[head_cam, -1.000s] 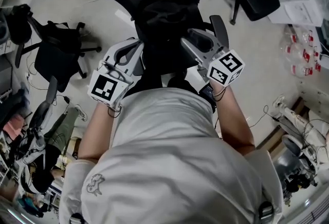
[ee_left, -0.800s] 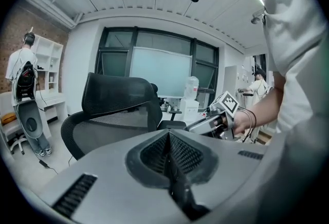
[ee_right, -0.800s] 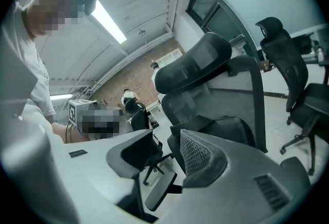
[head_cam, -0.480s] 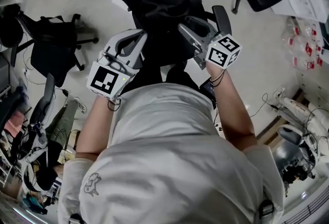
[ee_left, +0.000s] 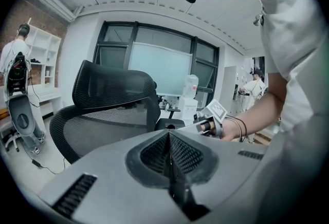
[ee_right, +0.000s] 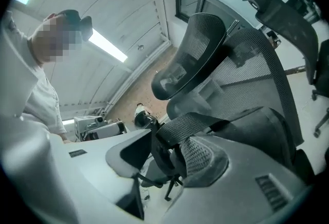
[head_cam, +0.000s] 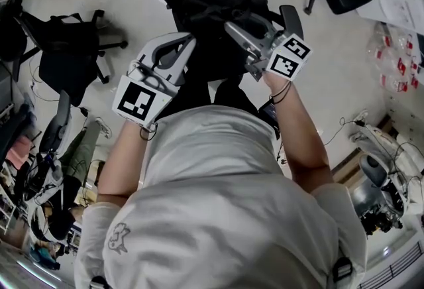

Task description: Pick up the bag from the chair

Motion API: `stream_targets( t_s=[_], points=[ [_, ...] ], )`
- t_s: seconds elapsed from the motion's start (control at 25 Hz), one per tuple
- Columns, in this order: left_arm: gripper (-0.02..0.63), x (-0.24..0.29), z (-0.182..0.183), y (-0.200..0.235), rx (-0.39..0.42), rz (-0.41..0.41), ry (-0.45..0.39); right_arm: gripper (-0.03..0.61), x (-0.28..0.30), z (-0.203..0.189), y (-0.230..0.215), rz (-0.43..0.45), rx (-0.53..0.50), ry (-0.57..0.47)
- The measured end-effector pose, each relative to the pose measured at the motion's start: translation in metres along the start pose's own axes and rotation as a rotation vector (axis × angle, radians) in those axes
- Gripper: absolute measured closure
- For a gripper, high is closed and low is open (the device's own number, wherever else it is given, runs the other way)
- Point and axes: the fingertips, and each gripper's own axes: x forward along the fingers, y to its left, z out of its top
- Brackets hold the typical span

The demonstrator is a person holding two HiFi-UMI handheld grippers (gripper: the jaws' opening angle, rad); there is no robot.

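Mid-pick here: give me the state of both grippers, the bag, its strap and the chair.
left gripper: jaws together, nothing between them.
right gripper: jaws closed on the strap.
strap: pinched in the right gripper, running back to the bag.
bag: black, in the chair in front of the backrest; whether it has left the seat cannot be told.
chair: upright, holding the bag.

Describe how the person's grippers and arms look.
The left gripper and right gripper are pale grey shells with dark ribbed pads; each carries a white cube with black square markers. White short-sleeved shirt; dark bands on the right wrist.
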Motion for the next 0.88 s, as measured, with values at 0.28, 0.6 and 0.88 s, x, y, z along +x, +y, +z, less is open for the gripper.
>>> stream_targets(
  t_s=[0.28, 0.6, 0.88],
  points=[
    [0.603, 0.001, 0.002, 0.023, -0.002, 0.038, 0.008, 0.41, 0.028, 0.022, 0.0, 0.077, 0.019, -0.041],
    [0.603, -0.002, 0.005, 0.033, -0.001, 0.061, 0.006, 0.421, 0.042, 0.04, -0.001, 0.094, 0.044, -0.093],
    [0.603, -0.01, 0.001, 0.028, 0.006, 0.067, 0.003, 0.531, 0.039, 0.047, 0.005, 0.095, 0.069, -0.124]
  ],
)
